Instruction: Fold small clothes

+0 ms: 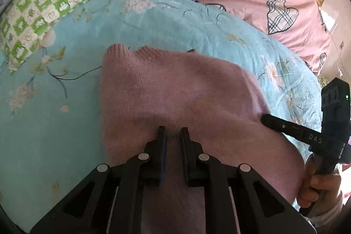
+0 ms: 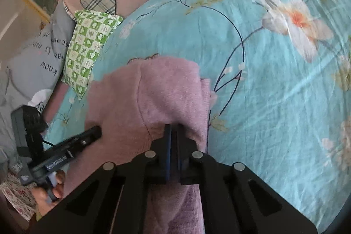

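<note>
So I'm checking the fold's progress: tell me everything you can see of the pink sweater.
The pink sweater is a soft, fuzzy knit with ribbed edges, lying partly folded on the turquoise floral bedsheet. The left hand-held gripper and right hand-held gripper each pinch its near edge. Nothing else touches it.

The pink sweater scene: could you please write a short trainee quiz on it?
1. True or false: both tools grip the sweater.
2. The sweater lies on a: A) wooden table B) blue floral sheet C) grey carpet.
3. In the left wrist view, which pillow lies at the upper left?

Key:
1. True. The left tool and the right tool each pinch knit fabric.
2. B.
3. The green checked pillow.
</note>
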{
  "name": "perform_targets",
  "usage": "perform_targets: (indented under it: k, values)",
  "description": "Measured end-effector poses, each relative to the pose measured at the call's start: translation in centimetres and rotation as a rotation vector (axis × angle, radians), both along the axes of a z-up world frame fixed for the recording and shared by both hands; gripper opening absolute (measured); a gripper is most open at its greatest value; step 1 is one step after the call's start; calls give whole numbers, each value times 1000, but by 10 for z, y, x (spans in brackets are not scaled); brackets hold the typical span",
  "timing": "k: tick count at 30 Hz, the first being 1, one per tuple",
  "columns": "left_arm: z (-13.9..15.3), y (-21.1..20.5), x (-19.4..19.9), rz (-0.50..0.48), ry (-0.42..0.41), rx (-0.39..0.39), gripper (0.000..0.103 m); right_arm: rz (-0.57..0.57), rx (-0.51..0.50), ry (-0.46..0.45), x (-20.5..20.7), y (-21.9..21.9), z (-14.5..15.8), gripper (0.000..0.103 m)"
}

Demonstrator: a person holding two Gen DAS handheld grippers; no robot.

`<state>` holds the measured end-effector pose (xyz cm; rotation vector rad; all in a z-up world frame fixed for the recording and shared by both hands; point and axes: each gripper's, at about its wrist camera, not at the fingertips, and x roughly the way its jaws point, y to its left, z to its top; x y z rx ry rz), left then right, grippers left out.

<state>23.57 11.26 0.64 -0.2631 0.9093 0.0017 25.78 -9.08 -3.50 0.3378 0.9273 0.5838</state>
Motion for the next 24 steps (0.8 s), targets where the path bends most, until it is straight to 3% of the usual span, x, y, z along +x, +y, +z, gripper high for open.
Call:
perform_targets:
  k: [2,7,10,15,20,24]
  values:
    - [16,-7,-25,-11,-42,6,12,3,5,-18,-9,-3,11,7]
    - [42,-25,-91,-19,-121,9,12,34,36,-110,-52,-8,44,8]
    - [42,-36,-124,-37,-140,-26,11,98,48,-153,-89,-9,53,8]
    - [20,-51,-150,-55,-86,-26,11,122,-2,-147,-123,-8,35,8]
    - [7,-50,-165,-68,-70,-43,11,85,-26,-90,-130,-19,7,8]
    - [-10,-41,-159,-55,-40,-113,11,41,-45,-41,-122,-26,-12,8]
